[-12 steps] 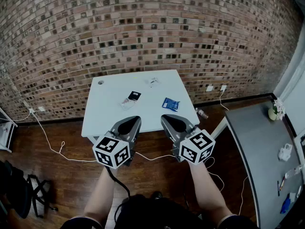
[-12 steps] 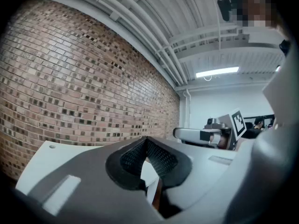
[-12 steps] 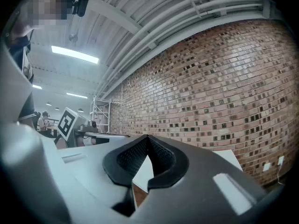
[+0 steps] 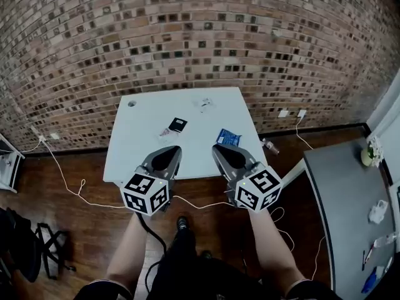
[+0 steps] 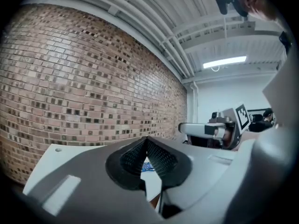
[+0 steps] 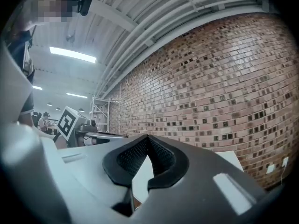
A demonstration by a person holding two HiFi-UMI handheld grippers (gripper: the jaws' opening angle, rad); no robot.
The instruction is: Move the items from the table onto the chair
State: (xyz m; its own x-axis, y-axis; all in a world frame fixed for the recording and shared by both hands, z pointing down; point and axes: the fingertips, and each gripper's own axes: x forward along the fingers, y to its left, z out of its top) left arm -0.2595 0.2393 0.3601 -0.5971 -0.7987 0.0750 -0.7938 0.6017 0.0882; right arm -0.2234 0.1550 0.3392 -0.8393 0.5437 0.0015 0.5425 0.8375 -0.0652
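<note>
A white table [image 4: 140, 139] stands against the brick wall. On it lie a small black item [image 4: 178, 124], a blue packet [image 4: 228, 137] and a small white item [image 4: 204, 103]. My left gripper [image 4: 173, 149] and right gripper [image 4: 217, 148] are held level side by side over the table's front edge, short of the items. Both are shut with nothing between the pads. In the left gripper view the jaws [image 5: 146, 139] meet at the tips, with the blue packet [image 5: 147, 166] showing behind them. In the right gripper view the jaws [image 6: 148, 137] are likewise closed over the table [image 6: 231, 160].
A grey curved counter [image 4: 347, 192] with a small flower pot [image 4: 371, 154] stands at the right. A bottle [image 4: 269, 146] and white cables [image 4: 72, 189] lie on the wooden floor. Black gear [image 4: 31, 249] sits at the lower left.
The table sits a little lower and nearer in the head view, and a shoe now shows below the grippers. Both grippers stay shut and side by side.
</note>
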